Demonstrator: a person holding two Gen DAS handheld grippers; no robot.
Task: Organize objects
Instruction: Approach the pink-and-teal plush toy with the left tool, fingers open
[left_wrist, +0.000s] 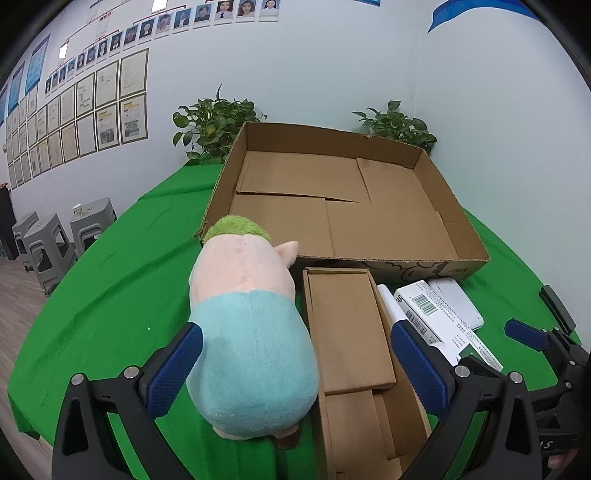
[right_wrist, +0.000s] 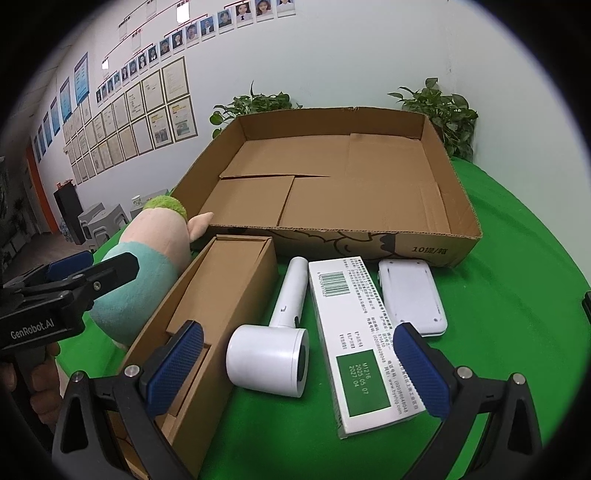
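Note:
A plush pig (left_wrist: 247, 332) with green hair and a teal body stands on the green table, between the open fingers of my left gripper (left_wrist: 295, 369); it also shows in the right wrist view (right_wrist: 147, 273). Right of it lies a long brown carton (left_wrist: 351, 347) (right_wrist: 207, 317). My right gripper (right_wrist: 297, 369) is open and empty above a white handheld device (right_wrist: 273, 350) and a white printed box (right_wrist: 358, 350). A flat white device (right_wrist: 410, 295) lies beside them. A large open cardboard tray (left_wrist: 469, 254) (right_wrist: 369, 243) stands behind, empty.
The table has a green cloth (left_wrist: 110, 280). Two potted plants (left_wrist: 214, 125) (right_wrist: 443, 114) stand behind the tray against the wall. Grey stools (left_wrist: 48, 240) stand on the floor at the left. The table's round edge falls away at left and right.

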